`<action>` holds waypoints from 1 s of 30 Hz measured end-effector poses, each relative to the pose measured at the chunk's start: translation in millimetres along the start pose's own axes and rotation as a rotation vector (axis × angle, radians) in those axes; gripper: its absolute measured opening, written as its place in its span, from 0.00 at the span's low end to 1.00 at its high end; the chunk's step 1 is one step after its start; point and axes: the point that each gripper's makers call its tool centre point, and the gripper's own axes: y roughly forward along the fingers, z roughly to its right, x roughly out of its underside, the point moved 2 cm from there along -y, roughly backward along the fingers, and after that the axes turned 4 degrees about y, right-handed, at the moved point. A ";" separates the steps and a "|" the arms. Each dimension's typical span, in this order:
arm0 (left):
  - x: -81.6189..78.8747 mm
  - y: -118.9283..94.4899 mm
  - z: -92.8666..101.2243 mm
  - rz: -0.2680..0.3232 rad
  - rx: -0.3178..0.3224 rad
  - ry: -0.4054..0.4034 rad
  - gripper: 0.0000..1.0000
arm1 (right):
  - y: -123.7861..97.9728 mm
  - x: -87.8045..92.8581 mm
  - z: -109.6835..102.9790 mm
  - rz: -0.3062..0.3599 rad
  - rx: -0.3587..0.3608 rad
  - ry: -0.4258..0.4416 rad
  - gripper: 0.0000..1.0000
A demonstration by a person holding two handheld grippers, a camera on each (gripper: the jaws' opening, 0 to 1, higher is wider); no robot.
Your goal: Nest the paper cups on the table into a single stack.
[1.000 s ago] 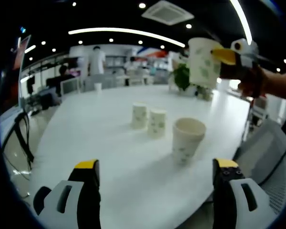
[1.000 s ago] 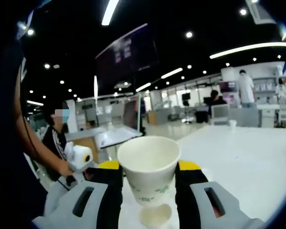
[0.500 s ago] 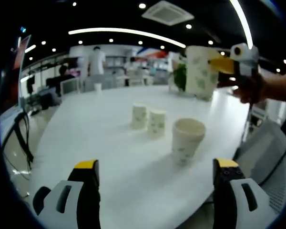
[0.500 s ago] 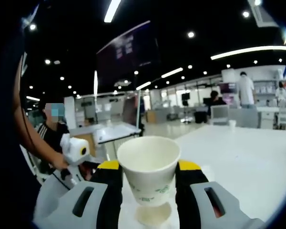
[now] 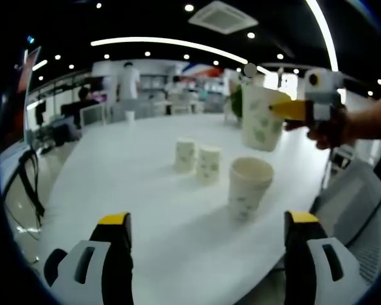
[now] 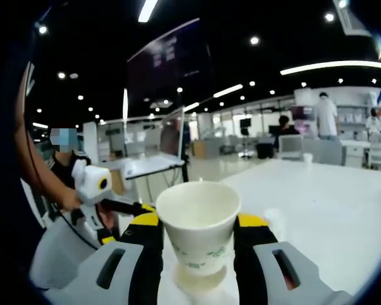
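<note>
Paper cups, four in all: three stand on the white bench point(image 5: 114, 171) and one hangs in the air. The held cup point(image 6: 198, 223) sits upright, mouth up and long axis vertical, squeezed between the yellow-tipped jaws of the right claw point(image 6: 198, 223). In the left gripper view that same cup point(image 5: 260, 117) hovers above and just behind the nearest cup point(image 5: 249, 187), with a hand point(image 5: 333, 127) behind it. The nearest cup stands mouth up near the bench's right edge. Two smaller-looking cups — one point(image 5: 185, 154) and its neighbour point(image 5: 209, 164) — stand close together farther back, rims indistinct. The left claw point(image 5: 209, 232) is spread wide over the bench, gripping nothing. A person in white point(image 5: 128, 79) stands far off.
</note>
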 end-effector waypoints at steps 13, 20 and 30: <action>0.0 -0.1 -0.5 -0.001 -0.003 -0.001 1.00 | 6.5 23.8 3.2 -0.043 0.011 0.023 0.40; -0.1 -0.4 -0.9 0.000 -0.006 -0.004 1.00 | 7.7 36.1 3.7 -0.072 0.016 0.020 0.40; 0.5 -0.5 -1.0 -0.001 -0.007 -0.004 0.99 | 9.3 61.0 3.0 -0.143 0.028 0.003 0.41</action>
